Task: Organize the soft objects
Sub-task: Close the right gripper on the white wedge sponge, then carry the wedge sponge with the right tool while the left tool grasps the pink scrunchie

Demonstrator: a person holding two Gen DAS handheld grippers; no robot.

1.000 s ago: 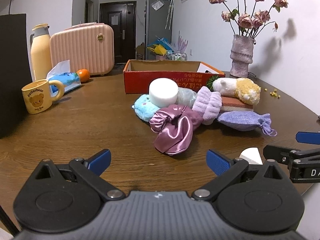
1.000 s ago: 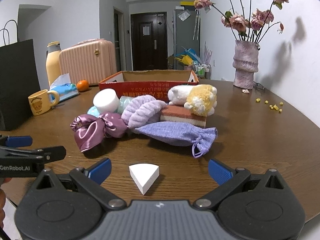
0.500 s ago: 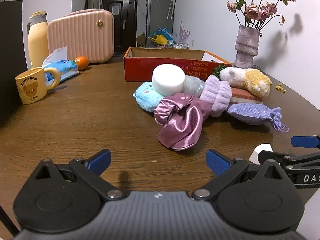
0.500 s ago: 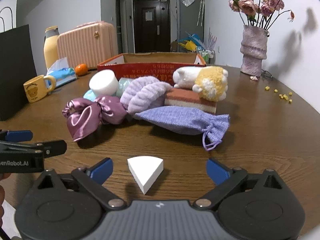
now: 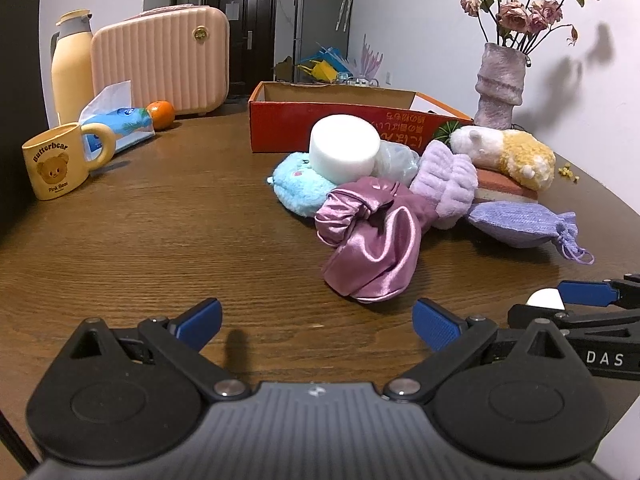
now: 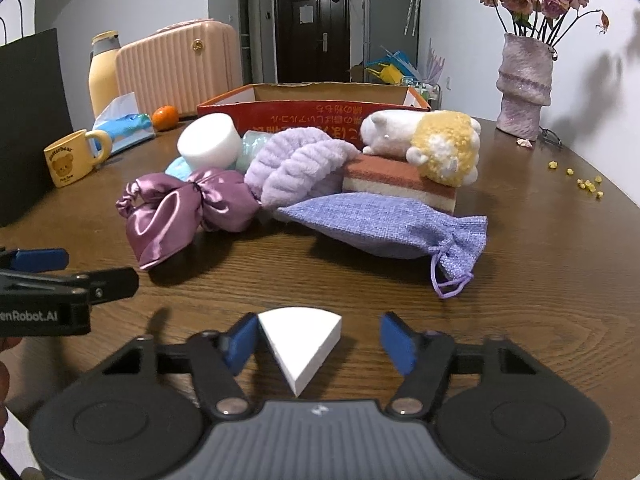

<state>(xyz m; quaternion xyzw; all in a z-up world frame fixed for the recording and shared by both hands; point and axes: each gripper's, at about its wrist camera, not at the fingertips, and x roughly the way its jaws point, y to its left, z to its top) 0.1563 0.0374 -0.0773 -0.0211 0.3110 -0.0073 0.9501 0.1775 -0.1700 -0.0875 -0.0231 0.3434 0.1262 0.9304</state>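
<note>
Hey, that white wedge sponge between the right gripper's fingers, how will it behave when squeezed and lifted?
The white wedge sponge looks like foam: probably very light and compressible. Its tapered sides may let it squirt toward its point. It lies flat, so rolling seems unlikely.

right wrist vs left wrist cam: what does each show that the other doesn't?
Right wrist only: the full white wedge-shaped sponge between the right gripper jaws, which have just been closing, a gap remaining at one pad; yellow crumbs along the table edge.

Left wrist only: the open left gripper over bare wooden table, and most of the fluffy blue plush.

Both: the satin purple scrunchie, lavender drawstring pouch, red cardboard box.
</note>
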